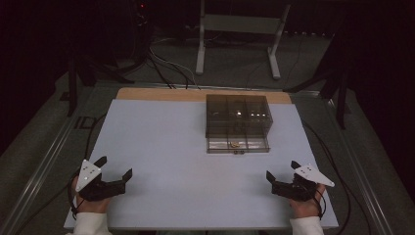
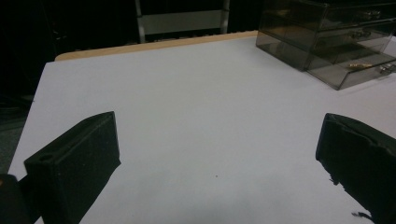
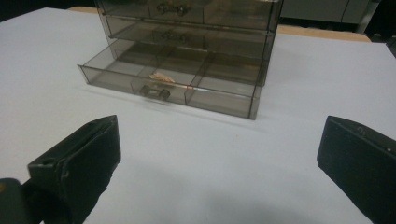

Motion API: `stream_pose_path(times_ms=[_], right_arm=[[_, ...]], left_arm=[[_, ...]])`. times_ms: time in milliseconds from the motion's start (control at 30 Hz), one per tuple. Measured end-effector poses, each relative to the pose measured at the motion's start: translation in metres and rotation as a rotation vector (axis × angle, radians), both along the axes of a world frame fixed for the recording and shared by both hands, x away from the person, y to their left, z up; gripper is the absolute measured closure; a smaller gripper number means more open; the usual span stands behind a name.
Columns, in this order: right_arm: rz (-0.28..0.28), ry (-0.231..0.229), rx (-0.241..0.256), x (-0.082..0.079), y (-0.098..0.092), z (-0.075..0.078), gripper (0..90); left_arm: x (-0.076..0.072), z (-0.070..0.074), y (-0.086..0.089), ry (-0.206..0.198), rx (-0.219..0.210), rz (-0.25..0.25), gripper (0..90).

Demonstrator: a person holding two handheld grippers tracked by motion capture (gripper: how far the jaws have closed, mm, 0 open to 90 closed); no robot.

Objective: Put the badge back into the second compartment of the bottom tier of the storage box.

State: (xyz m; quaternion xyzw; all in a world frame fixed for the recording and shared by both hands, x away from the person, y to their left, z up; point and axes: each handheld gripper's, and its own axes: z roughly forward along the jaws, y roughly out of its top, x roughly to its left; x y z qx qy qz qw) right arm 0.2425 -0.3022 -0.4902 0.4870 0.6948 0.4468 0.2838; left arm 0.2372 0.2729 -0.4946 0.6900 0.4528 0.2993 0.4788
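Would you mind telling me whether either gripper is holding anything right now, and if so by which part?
Nothing is held. The left gripper and the right gripper both have their jaws spread wide over the bare table, well short of the drawer box.

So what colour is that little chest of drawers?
Smoky grey see-through plastic; the drawer unit shows best in the right gripper view, its bottom drawer pulled out.

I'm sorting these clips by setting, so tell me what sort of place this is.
Probably a lab or recording workspace, not a home. A bare white table carries just a smoked-plastic drawer unit, its bottom drawer pulled open; cables trail over the dark floor past a metal stand.
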Motion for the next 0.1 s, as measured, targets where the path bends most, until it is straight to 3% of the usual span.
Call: stream_pose_path(times_ms=[100], right_arm=[[0.001, 0.001, 0.001, -0.0001, -0.001, -0.001, 0.0]], left_arm=[[0.0002, -0.0003, -0.0021, 0.003, 0.007, -0.003, 0.3]])
